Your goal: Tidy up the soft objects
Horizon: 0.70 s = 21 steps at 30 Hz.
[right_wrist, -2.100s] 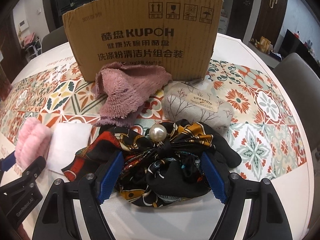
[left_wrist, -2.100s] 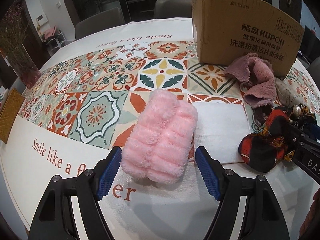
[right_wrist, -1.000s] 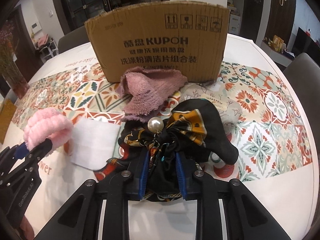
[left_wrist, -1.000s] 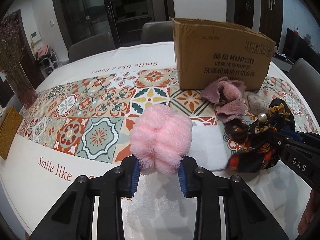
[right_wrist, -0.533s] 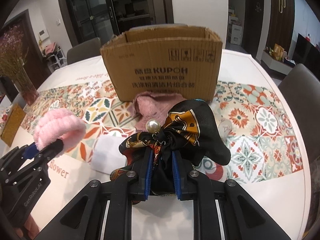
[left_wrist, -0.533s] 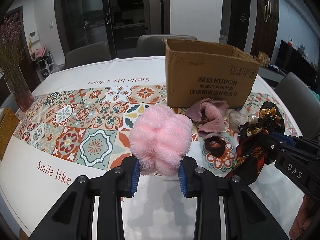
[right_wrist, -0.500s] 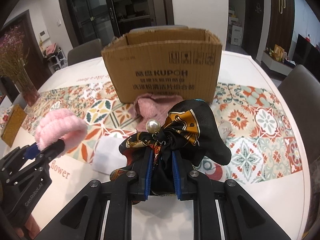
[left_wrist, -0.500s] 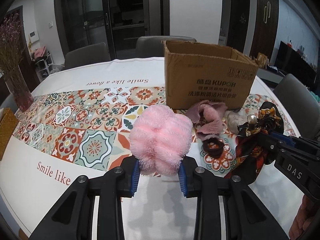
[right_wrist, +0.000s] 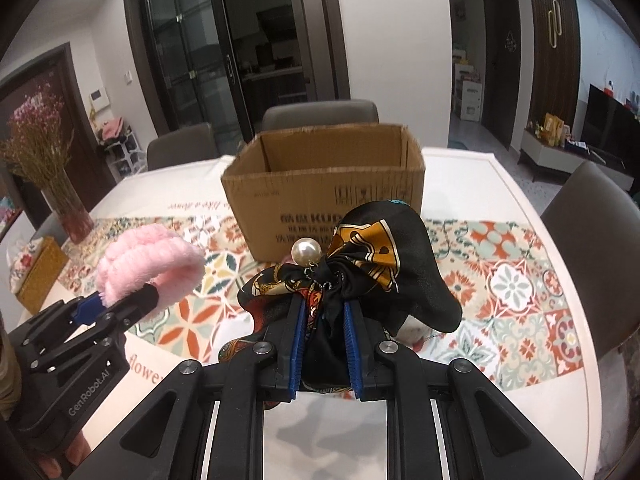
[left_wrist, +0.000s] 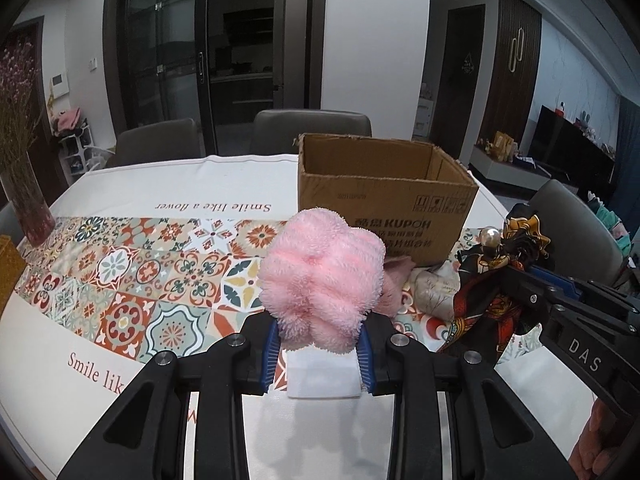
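My left gripper (left_wrist: 318, 354) is shut on a fluffy pink cloth (left_wrist: 322, 276) and holds it above the table. In the right wrist view the same pink cloth (right_wrist: 150, 262) shows at the left. My right gripper (right_wrist: 324, 354) is shut on a black patterned scarf (right_wrist: 360, 256) with a pearl bead (right_wrist: 306, 251), also lifted off the table. From the left wrist view the scarf (left_wrist: 486, 292) hangs at the right. An open cardboard box (left_wrist: 384, 196) stands behind both, its inside bare where visible; the same box (right_wrist: 324, 184) fills the middle of the right wrist view.
A white folded cloth (left_wrist: 322, 376), a mauve towel (left_wrist: 394, 280) and a grey pouch (left_wrist: 434, 286) lie on the tiled-pattern tablecloth (left_wrist: 140, 276) before the box. A vase of dried flowers (right_wrist: 60, 184) stands far left. Chairs (left_wrist: 312, 130) ring the table.
Both grippers closed on their cloths, then rose off the table with them. The box's open top has come into view and the white cloth has dropped low in the frame.
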{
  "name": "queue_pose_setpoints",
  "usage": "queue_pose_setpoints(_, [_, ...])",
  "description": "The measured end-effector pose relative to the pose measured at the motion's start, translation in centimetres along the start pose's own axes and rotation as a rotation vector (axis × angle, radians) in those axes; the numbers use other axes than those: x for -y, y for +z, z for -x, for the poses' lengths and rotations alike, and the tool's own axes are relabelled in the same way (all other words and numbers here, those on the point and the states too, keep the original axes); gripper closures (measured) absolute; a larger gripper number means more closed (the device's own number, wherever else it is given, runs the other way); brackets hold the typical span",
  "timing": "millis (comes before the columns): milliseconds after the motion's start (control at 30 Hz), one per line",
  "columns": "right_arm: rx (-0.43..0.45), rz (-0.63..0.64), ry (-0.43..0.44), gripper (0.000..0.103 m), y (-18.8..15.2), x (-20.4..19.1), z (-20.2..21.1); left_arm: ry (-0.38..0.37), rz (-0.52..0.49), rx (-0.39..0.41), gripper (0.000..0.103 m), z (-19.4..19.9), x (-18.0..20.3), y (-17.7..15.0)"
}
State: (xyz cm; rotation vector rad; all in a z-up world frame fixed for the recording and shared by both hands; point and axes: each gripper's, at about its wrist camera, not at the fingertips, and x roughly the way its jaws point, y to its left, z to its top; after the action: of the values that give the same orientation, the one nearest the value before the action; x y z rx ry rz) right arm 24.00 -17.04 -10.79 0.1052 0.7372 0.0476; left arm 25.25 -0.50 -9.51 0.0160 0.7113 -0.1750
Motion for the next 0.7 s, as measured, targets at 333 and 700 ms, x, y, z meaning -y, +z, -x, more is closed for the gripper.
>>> queue_pose_setpoints(333, [0.099, -0.001, 0.003, 0.083, 2.4, 0.3, 2.7, -0.028, -0.003, 0.056, 0.071, 1.3, 0.7, 2.4])
queue_pose_setpoints(700, [0.196, -0.002, 0.012, 0.083, 5.0, 0.3, 4.2, -0.046, -0.013, 0.139, 0.071, 1.7, 1.2, 5.6])
